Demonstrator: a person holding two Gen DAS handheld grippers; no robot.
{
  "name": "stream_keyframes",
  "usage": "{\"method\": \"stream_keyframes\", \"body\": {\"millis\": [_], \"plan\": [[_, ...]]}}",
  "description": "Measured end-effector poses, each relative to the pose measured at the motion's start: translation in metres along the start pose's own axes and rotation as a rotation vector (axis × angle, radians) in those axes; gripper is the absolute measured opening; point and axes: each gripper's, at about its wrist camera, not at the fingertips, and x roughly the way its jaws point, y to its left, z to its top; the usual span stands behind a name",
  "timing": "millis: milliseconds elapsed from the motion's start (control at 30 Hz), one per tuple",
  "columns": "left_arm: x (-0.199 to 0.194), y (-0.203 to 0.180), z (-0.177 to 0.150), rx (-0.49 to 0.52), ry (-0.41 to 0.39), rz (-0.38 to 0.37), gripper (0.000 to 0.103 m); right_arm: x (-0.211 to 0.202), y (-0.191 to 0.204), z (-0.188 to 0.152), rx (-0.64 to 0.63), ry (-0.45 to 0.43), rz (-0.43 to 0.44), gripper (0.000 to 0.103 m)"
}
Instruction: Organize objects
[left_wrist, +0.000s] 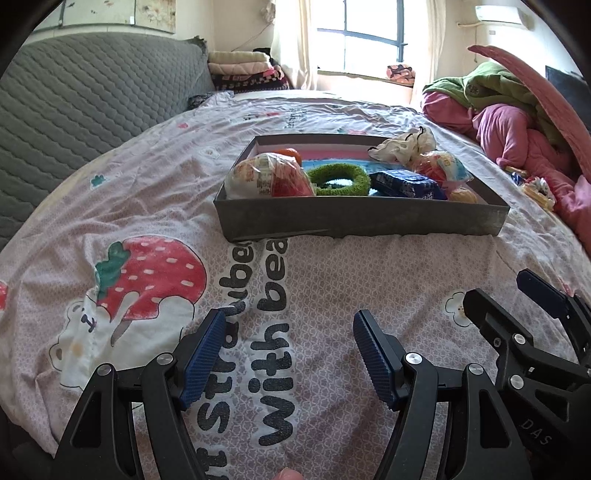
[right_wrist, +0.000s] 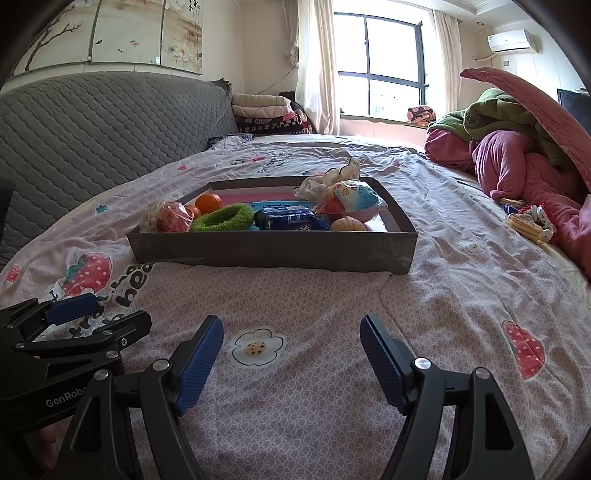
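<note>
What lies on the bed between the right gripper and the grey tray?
Only bare bedsheet lies between the open right gripper and the grey tray; nothing stands on it. The right wrist view shows this.

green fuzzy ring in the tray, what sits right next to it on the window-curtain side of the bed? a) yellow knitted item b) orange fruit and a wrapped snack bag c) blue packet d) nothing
b: in the right wrist view the green fuzzy ring lies in the tray with the orange and the wrapped snack bag beside it on that side.

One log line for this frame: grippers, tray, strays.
left gripper: open, empty | right gripper: open, empty | shallow grey cardboard tray: filled, on bed | yellow striped cloth item: outside tray, right
</note>
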Motion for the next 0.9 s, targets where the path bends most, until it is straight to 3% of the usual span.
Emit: {"method": "stream_keyframes", "body": {"millis": [767, 900], "plan": [[0.0039, -0.0012, -0.0018, 0.003, 0.018, 0.002, 0.073, 0.0016, -0.0012, -0.0021, 0.003, 0.013, 0.002, 0.076], [0.0033, -0.0007, -0.0024, 0.004, 0.01, -0.039, 0.073, 0.0026, -0.0021, -0.0021, 0.008, 0.012, 0.006, 0.076]]}}
